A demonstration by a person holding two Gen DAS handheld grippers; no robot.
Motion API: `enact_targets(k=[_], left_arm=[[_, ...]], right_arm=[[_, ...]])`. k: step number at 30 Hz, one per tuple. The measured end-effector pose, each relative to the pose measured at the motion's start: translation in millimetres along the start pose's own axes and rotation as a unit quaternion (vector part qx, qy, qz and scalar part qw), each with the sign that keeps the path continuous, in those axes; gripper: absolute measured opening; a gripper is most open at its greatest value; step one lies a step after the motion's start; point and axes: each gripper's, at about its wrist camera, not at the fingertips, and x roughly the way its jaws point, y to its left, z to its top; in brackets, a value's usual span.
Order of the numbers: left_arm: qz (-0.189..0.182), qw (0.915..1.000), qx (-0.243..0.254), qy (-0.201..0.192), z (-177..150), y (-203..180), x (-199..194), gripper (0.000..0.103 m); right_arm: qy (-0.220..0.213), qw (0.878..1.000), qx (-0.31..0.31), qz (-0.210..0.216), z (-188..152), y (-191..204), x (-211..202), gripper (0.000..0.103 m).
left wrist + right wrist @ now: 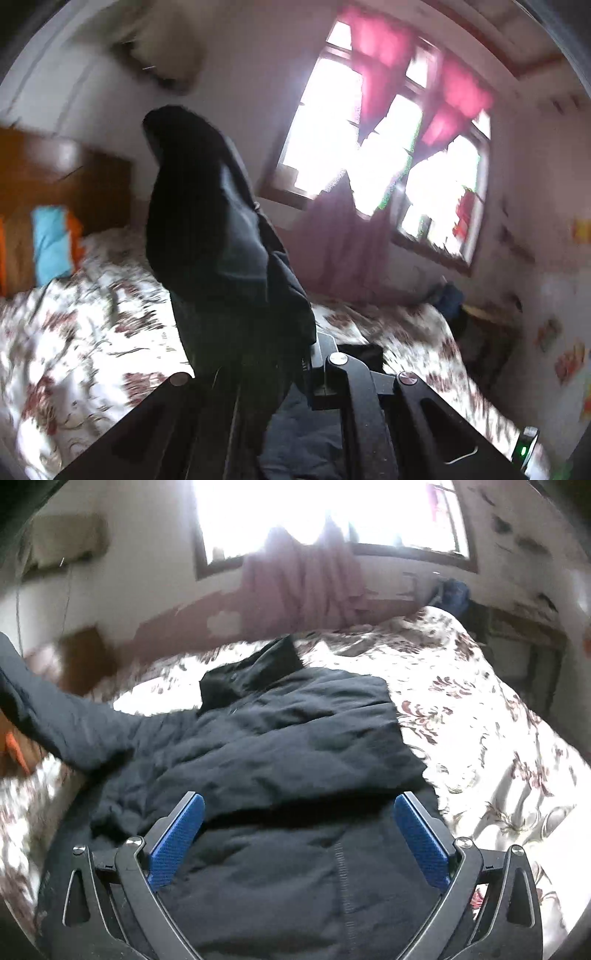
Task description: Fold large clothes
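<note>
- Left wrist view: the left gripper (pixel 258 354) is clamped on a fold of the black garment (pixel 214 229); the cloth rises out from between its fingers as a tall dark column, in front of the bed (pixel 74 332).
- The fingertips themselves are buried in the fabric, so only the black linkage arms and their round pivots show at the bottom of the view.
- More of the same dark cloth lies under the gripper, on the floral bedspread.
- Beyond the bed, on its far side, a bright window (pixel 376 147) with pink curtains (pixel 373 55) fills the wall; a brown headboard (pixel 62 177) stands at the bed's left end, with a blue and orange pillow (pixel 51 243) leaning by it.
- This view is blurred, so finer detail cannot be read.
- Right wrist view: the right gripper (pixel 299 834) is spread wide and holds nothing, its blue pads (pixel 177 838) well apart over the black garment (pixel 295 746).
- The garment lies flat on the bed (pixel 498 720), its collar end toward the window (pixel 332 513), a stitched seam running down between the fingers.
- One sleeve (pixel 55 709) is lifted off the bed at the garment's left side, reaching out of view.
</note>
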Motion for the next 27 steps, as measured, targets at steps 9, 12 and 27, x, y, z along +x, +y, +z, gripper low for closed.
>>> enact_targets(k=[9, 12, 27], left_arm=[[-0.081, 0.9823, 0.106, 0.131, -64, -155, 46, 0.008], [-0.107, 0.9694, 0.11, 0.192, -104, -184, 65, 0.008], [-0.121, 0.8964, 0.16, 0.395, -223, -198, 86, 0.021]], right_arm=[[-0.006, 0.988, 0.136, 0.072, -16, -84, 13, 0.101], [0.0, 0.98, 0.171, 0.097, -24, -106, 22, 0.101], [0.015, 0.959, 0.181, 0.218, -42, -122, 46, 0.101]])
